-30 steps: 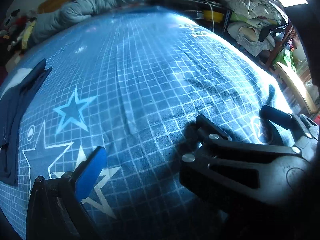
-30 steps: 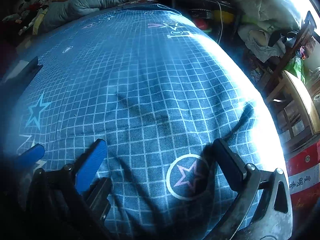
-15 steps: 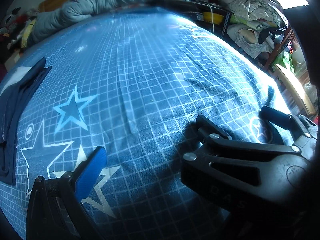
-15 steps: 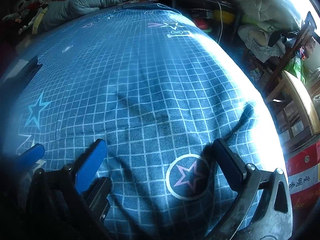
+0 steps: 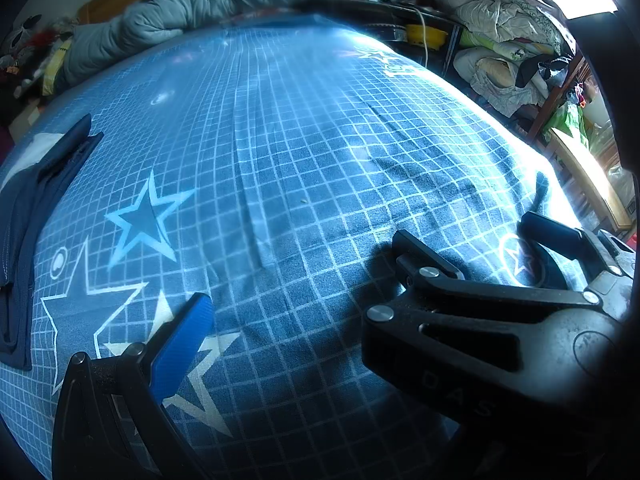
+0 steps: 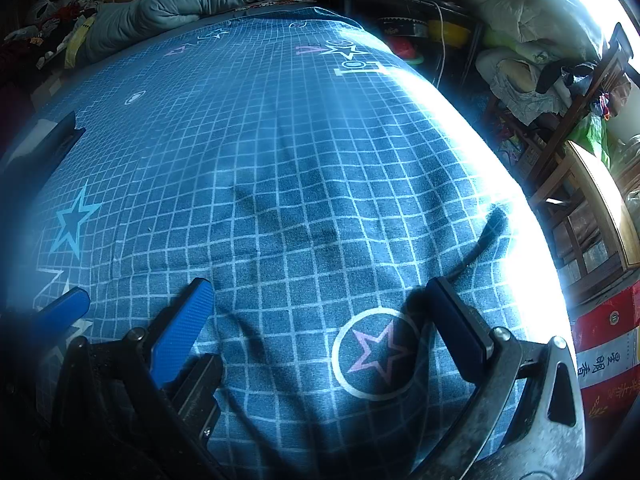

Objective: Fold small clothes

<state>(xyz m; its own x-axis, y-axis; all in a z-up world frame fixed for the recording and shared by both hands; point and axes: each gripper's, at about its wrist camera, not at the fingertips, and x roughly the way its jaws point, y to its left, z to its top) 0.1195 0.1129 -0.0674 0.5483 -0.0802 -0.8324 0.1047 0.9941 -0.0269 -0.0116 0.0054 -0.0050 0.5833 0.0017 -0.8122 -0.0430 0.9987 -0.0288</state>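
A big blue bed sheet [image 5: 304, 152] with white squares and stars fills the space under and ahead of both sets of jaws. A puffy grey quilt [image 5: 192, 12] lies far ahead of the jaws, at the end of the bed. Piles of bedding [image 6: 520, 60] sit far ahead and off to the right side. The dark blue clothes [image 5: 28, 216] lie flat on the sheet, well off to the left of the left gripper [image 5: 298, 270], outside its jaws. From the right gripper [image 6: 320, 300] they show only as a dark edge far to the left. Both grippers have their jaws spread wide with nothing between them but sheet. A small circled pink star [image 6: 376, 354] sits between the right jaws.
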